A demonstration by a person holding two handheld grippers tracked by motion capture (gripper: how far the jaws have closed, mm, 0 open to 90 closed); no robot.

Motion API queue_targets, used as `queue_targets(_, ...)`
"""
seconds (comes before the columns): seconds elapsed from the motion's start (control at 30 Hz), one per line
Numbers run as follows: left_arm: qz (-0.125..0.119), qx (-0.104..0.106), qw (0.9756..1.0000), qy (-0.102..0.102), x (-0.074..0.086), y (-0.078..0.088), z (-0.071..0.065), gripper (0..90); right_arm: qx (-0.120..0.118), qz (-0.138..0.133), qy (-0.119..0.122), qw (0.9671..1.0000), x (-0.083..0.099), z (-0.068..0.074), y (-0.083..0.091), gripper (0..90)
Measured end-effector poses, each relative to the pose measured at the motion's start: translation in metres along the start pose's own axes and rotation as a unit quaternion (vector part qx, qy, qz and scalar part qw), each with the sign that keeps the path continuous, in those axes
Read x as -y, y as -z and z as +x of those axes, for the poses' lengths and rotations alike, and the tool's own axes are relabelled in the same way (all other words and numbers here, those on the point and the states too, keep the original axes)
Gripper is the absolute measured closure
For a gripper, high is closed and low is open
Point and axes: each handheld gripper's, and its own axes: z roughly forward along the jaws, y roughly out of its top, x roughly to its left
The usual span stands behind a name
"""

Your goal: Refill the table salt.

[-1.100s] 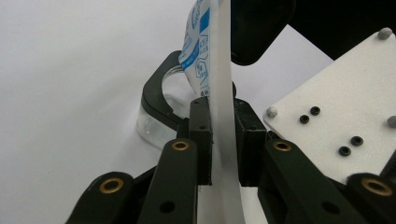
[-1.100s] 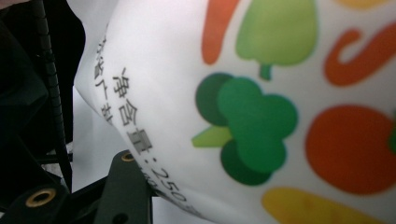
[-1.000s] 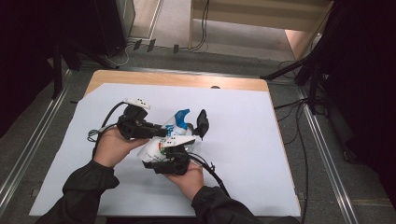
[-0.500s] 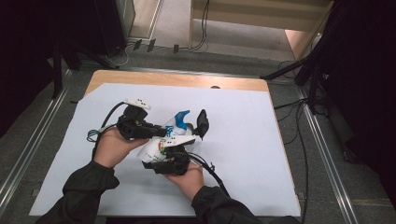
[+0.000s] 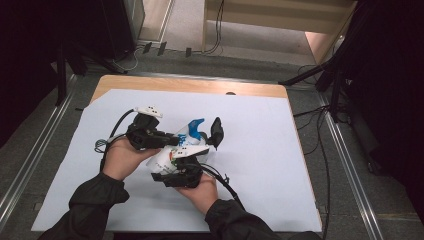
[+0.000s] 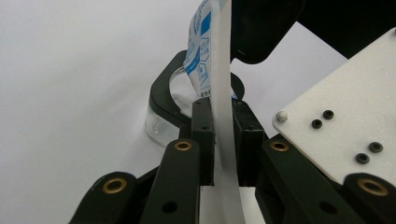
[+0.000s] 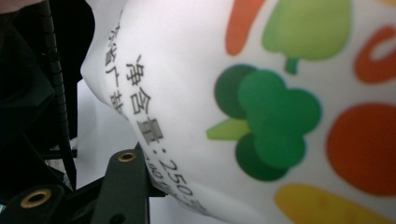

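High view: I'm holding a white pouch (image 5: 181, 150) between both hand-held grippers, just above the white-covered tabletop (image 5: 260, 165), left hand-held gripper (image 5: 172, 140) and right one (image 5: 176, 165) close together.

Left gripper view: jaws are pinching the pouch's thin edge (image 6: 223, 116), nearly closed.

Right gripper view: jaws are sitting half-open around the printed body (image 7: 261, 107); grip looks likely, can't confirm.

Next, probably: pulling apart to tear it open, which needs both grips firm.
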Motion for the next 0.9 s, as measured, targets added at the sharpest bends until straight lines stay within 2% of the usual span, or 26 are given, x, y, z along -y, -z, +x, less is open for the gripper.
queue_targets(0.23,-0.004,0.004,1.0,-0.004,0.0004,-0.0013,0.0,81.6,-0.011,-0.005,-0.019,0.9998,-0.0012,-0.0002,0.0019,56.0)
queue_targets(0.43,-0.004,0.004,1.0,-0.003,0.0005,-0.0017,0.0004,82.0,-0.011,-0.005,-0.018,0.9998,-0.0014,0.0,0.0022,55.8)
queue_targets(0.53,-0.004,-0.006,1.0,0.002,-0.0002,-0.0029,-0.0012,84.3,-0.009,-0.005,-0.014,0.9999,-0.0016,0.0004,0.0025,55.3)
queue_targets(0.67,-0.004,-0.008,1.0,-0.001,-0.0005,-0.0023,-0.0022,85.4,-0.01,-0.006,-0.008,0.9999,-0.0016,0.0009,0.0025,54.8)
queue_targets(0.9,-0.01,-0.006,0.9999,0.002,-0.0006,-0.0024,-0.0016,84.9,-0.008,-0.009,-0.008,0.9999,-0.0026,0.0017,0.003,55.5)
